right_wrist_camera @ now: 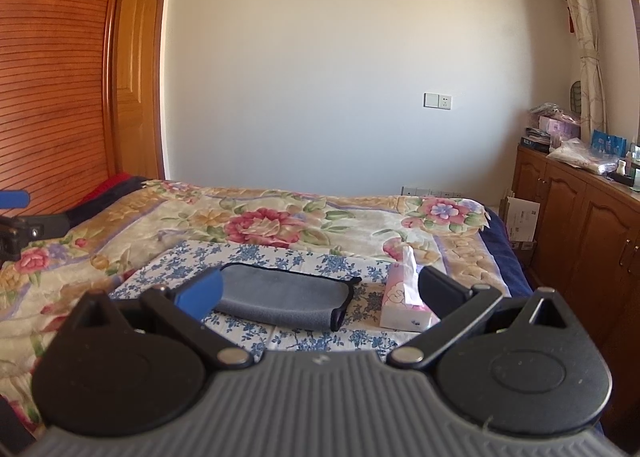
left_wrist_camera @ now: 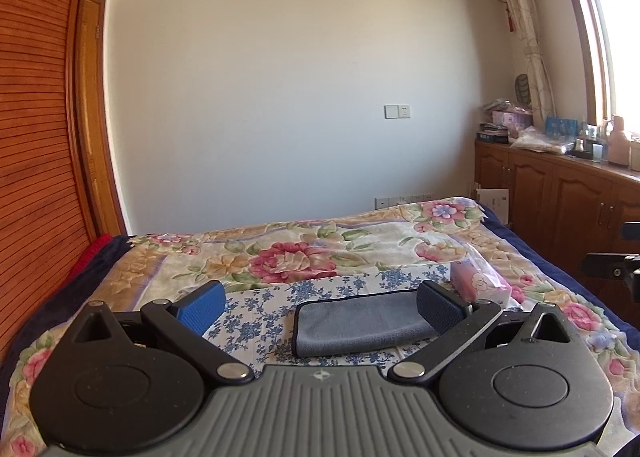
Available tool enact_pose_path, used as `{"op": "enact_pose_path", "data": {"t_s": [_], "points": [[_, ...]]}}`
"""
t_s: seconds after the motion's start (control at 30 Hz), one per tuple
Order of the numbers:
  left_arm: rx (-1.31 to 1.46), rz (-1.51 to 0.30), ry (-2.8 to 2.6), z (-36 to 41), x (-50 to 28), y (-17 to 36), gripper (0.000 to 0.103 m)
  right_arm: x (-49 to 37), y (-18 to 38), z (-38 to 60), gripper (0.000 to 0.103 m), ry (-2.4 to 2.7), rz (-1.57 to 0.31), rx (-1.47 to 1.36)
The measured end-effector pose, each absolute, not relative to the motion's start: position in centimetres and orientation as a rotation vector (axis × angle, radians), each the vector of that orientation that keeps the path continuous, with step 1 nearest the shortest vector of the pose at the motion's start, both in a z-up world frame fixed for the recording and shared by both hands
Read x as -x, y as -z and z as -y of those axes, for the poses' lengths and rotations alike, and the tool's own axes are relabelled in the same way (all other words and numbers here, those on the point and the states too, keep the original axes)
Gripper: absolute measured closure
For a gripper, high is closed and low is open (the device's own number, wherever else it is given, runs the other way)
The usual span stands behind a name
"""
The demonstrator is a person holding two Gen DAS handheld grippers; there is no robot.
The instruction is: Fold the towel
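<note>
A grey towel (left_wrist_camera: pixel 360 321) with a dark hem lies folded into a narrow strip on a blue-flowered cloth (left_wrist_camera: pixel 256 305) on the bed; it also shows in the right wrist view (right_wrist_camera: pixel 280 297). My left gripper (left_wrist_camera: pixel 320 307) is open and empty, held above the bed just in front of the towel, its right fingertip (left_wrist_camera: pixel 438 307) overlapping the towel's right end in the view. My right gripper (right_wrist_camera: pixel 316 293) is open and empty, its left fingertip (right_wrist_camera: pixel 200 293) in front of the towel's left end. Part of the left gripper shows at the far left of the right wrist view.
A pink tissue pack (right_wrist_camera: pixel 402 303) stands right of the towel, also in the left wrist view (left_wrist_camera: pixel 478 283). The floral bedspread (right_wrist_camera: pixel 260 225) covers the bed. A wooden wardrobe (right_wrist_camera: pixel 52 69) stands left; wooden cabinets (right_wrist_camera: pixel 580 225) with clutter stand right.
</note>
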State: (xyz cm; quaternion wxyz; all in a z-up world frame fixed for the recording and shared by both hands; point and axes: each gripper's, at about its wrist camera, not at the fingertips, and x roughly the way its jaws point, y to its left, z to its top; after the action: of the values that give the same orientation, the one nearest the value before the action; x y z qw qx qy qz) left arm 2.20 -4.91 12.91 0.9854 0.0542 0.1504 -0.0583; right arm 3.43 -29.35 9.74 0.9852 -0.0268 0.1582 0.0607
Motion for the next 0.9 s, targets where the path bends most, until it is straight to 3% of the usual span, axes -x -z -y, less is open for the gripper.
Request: {"op": "enact_pose_path", "data": {"t_s": [0.9], "points": [[-0.089, -0.311, 0.084, 3.1, -0.1, -6.3, 0.000, -0.2, -5.4, 29.0, 0.000, -0.063, -0.275, 0.019]]}}
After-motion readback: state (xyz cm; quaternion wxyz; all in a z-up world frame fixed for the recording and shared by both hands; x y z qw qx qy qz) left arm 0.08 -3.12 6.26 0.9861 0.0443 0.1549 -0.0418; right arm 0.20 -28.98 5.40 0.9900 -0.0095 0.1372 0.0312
